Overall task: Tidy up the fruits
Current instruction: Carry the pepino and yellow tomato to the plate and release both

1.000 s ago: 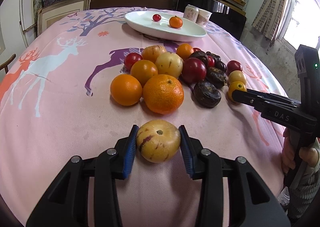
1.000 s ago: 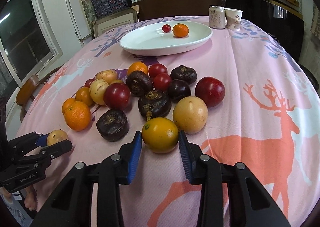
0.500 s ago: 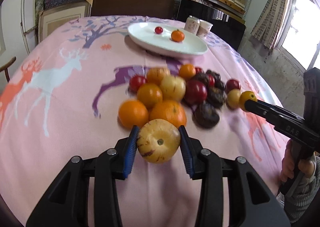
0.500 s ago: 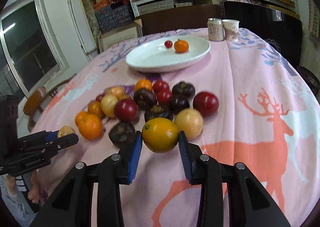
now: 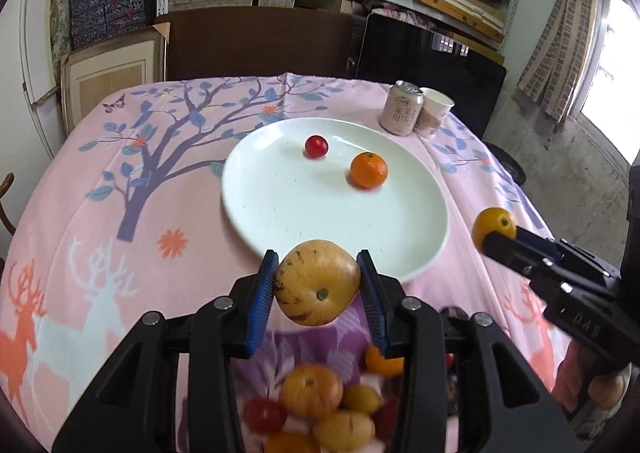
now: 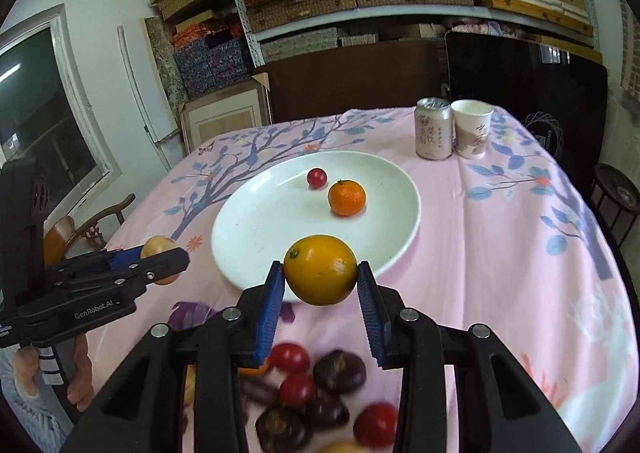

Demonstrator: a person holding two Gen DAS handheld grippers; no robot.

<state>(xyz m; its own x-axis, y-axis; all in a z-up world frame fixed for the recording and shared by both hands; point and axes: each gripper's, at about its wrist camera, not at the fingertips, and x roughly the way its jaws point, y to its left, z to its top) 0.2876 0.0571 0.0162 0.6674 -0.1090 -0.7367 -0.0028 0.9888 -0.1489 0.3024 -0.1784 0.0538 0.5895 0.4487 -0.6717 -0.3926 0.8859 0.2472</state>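
My left gripper [image 5: 318,285] is shut on a pale yellow, purple-streaked melon fruit [image 5: 316,287], held in the air at the near rim of the white plate [image 5: 280,205]. My right gripper [image 6: 320,283] is shut on a yellow-orange round fruit [image 6: 320,269], also held at the plate's near rim [image 6: 240,229]. The plate holds a small red tomato [image 5: 316,146] and a mandarin [image 5: 368,170]. The pile of loose fruits [image 5: 320,405] lies on the cloth below the grippers; it also shows in the right wrist view [image 6: 312,393].
A drink can [image 6: 433,128] and a paper cup [image 6: 472,128] stand at the far right of the table. A dark chair back [image 5: 256,41] and shelves are behind the table. The pink deer tablecloth [image 5: 80,213] covers the table.
Both grippers lifted their fruits off the cloth and moved forward over the fruit pile to the plate's near rim.
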